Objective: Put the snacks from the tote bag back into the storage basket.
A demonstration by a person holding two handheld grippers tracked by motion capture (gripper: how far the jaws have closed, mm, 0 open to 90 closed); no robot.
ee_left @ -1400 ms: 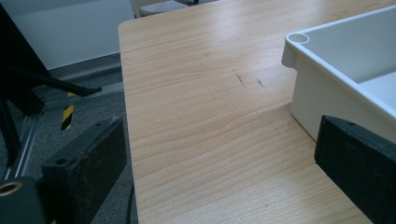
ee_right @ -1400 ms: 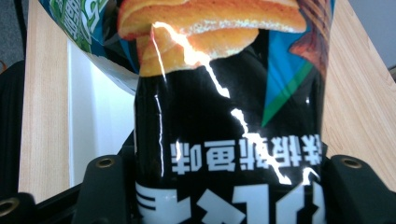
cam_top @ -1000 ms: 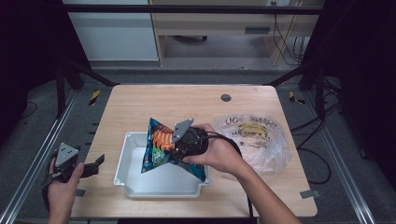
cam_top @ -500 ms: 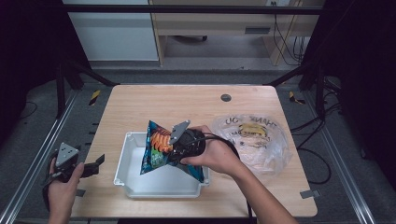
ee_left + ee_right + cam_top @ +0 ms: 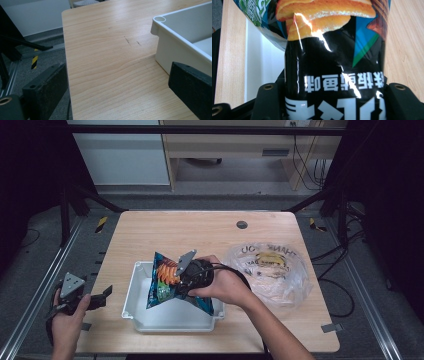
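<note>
A blue and black chip bag [image 5: 167, 285] printed with orange chips stands tilted over the white plastic bin [image 5: 131, 295] at the table's front middle. My right gripper [image 5: 175, 282] comes in from the right and is shut on the bag. In the right gripper view the bag [image 5: 332, 57] sits between both black jaws, with the bin [image 5: 262, 55] beneath it. My left gripper [image 5: 102, 296] is held at the table's front left edge, left of the bin, its jaws wide apart over bare wood [image 5: 117, 92]. The bin's corner [image 5: 160, 22] lies just beyond its right jaw.
A clear plastic shopping bag [image 5: 270, 267] with items inside lies on the table to the right of the bin. A small dark grommet [image 5: 242, 224] sits near the far edge. Black frame rails and cables run along both sides of the wooden table [image 5: 170, 232].
The right gripper and the chip bag have shifted slightly to the left over the bin. The left gripper has stayed in place.
</note>
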